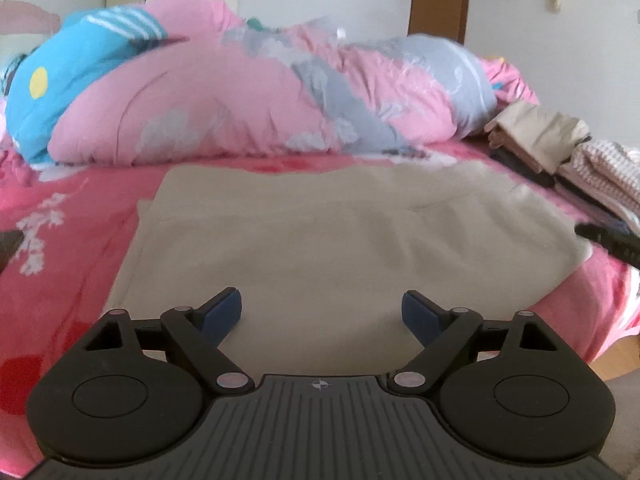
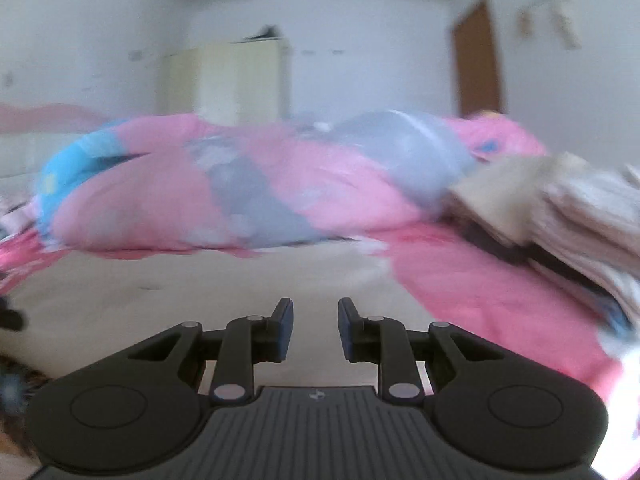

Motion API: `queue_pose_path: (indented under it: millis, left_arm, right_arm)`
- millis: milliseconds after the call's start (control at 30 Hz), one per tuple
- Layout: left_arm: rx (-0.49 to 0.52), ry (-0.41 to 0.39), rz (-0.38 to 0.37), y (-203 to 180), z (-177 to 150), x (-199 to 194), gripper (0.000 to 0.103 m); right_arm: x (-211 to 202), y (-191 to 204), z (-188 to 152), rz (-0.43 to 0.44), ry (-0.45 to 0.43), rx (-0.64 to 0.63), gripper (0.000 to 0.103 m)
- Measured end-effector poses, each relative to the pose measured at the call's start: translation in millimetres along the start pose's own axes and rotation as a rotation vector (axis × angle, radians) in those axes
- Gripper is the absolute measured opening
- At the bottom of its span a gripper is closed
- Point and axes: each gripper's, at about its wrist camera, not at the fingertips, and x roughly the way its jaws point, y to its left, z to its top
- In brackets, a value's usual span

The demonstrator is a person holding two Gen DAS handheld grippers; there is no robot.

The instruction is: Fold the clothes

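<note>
The left gripper (image 1: pixel 321 312) is held spread wide and empty above the flat beige folded garment (image 1: pixel 320 232) laid on the pink floral bedsheet (image 1: pixel 60 240). The right gripper (image 2: pixel 315 328) is narrowed with nothing clasped. Behind lies a rumpled pink-and-grey quilt (image 1: pixel 240 96), beside stacked folded clothes (image 1: pixel 560 148).

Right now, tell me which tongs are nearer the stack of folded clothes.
Right. The right tongs sit just left of the stack of folded clothes; the left tongs hang over the beige garment, farther away.
</note>
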Motion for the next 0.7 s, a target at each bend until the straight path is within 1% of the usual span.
queue_pose_path:
  millis: [67,100,167,200,300,333,367,400,467,500,533,567,600,633,700]
  left_arm:
    - [0.008,0.004,0.009,-1.3,-0.9,2.1,0.089]
    - [0.016,0.007,0.014,-2.6,-0.3,1.0,0.089]
    - [0.02,0.013,0.02,-4.1,0.4,-1.3,0.089]
    - [0.019,0.016,0.021,-3.9,0.4,-1.4,0.089]
    - [0.017,0.019,0.028,-5.0,0.1,-1.7,0.09]
    - [0.018,0.019,0.03,-5.6,0.3,-1.4,0.09]
    - [0.018,0.019,0.03,-6.1,0.7,-1.2,0.09]
    - [0.019,0.019,0.03,-6.0,1.5,-1.8,0.09]
    - [0.027,0.014,0.034,-6.4,4.0,-5.6,0.09]
    - [0.034,-0.001,0.029,-7.3,5.1,-9.3,0.09]
    - [0.044,-0.022,0.021,-8.6,6.0,-14.0,0.09]
    - [0.054,-0.041,0.01,-10.6,6.9,-17.8,0.09]
    - [0.065,-0.058,-0.003,-13.1,7.9,-21.1,0.09]
    - [0.075,-0.07,-0.02,-16.1,8.9,-22.7,0.09]
    - [0.095,-0.076,-0.069,-25.3,10.7,-20.9,0.09]
  right_arm:
    - [19.3,-17.4,-22.7,-0.032,0.108,0.021,0.025]
    - [16.8,-20.4,-31.8,-0.031,0.061,0.019,0.025]
    - [15.6,-19.5,-23.5,-0.032,0.077,0.029,0.025]
    - [13.9,-21.5,-16.0,-0.025,0.077,0.061,0.025]
    - [8.4,-33.2,-5.8,-0.022,0.011,0.152,0.025]
    - [12.6,-36.9,-6.0,-0.04,0.016,0.15,0.025]
    - [17.8,-40.9,-11.4,-0.07,0.046,0.141,0.025]
    - [26.5,-44.8,-19.9,-0.086,0.095,0.132,0.025]
    - [24.6,-47.4,-20.3,-0.076,0.097,0.143,0.025]
    - [23.4,-48.6,-20.2,-0.07,0.096,0.15,0.025]
    - [19.0,-47.3,-12.8,-0.072,0.098,0.166,0.026]
    - [12.5,-45.3,-6.8,-0.058,0.082,0.187,0.026]
    - [6.2,-42.3,-2.0,-0.019,0.052,0.201,0.026]
    - [-1.6,-34.9,1.4,0.039,0.014,0.192,0.026]
    - [-11.1,-15.1,3.4,0.129,-0.035,0.124,0.026]
